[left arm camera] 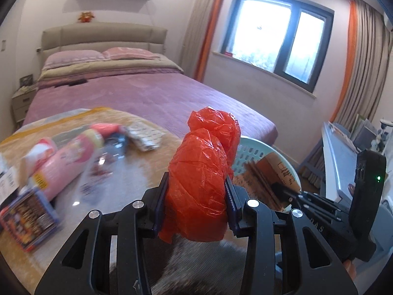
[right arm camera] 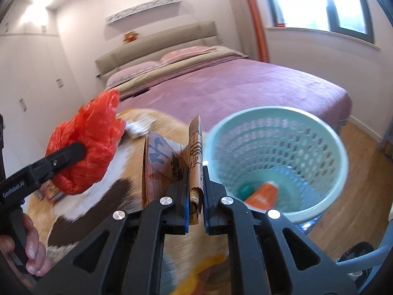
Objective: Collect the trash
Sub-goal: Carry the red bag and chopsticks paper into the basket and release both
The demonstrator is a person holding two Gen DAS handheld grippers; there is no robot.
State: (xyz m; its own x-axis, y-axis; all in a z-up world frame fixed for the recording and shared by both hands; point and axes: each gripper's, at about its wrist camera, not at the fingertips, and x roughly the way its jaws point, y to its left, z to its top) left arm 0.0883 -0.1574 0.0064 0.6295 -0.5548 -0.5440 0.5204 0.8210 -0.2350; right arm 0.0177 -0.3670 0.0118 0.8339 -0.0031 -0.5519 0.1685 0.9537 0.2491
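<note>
Left gripper (left arm camera: 196, 196) clamps a crumpled red plastic bag (left arm camera: 203, 162), bag bulging up past the fingertips. Right gripper (right arm camera: 195, 191) is pinched tight on folded brown paper (right arm camera: 172, 162), just left of the mint basket (right arm camera: 339, 147). Orange item (right arm camera: 262, 194) lies in the basket bottom.

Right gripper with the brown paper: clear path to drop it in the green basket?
Probably yes. The right gripper is shut on the brown paper, and the green basket sits just beside it, mouth open with only a few items at the bottom. The left gripper, holding the red bag, is off to the other side.
</note>
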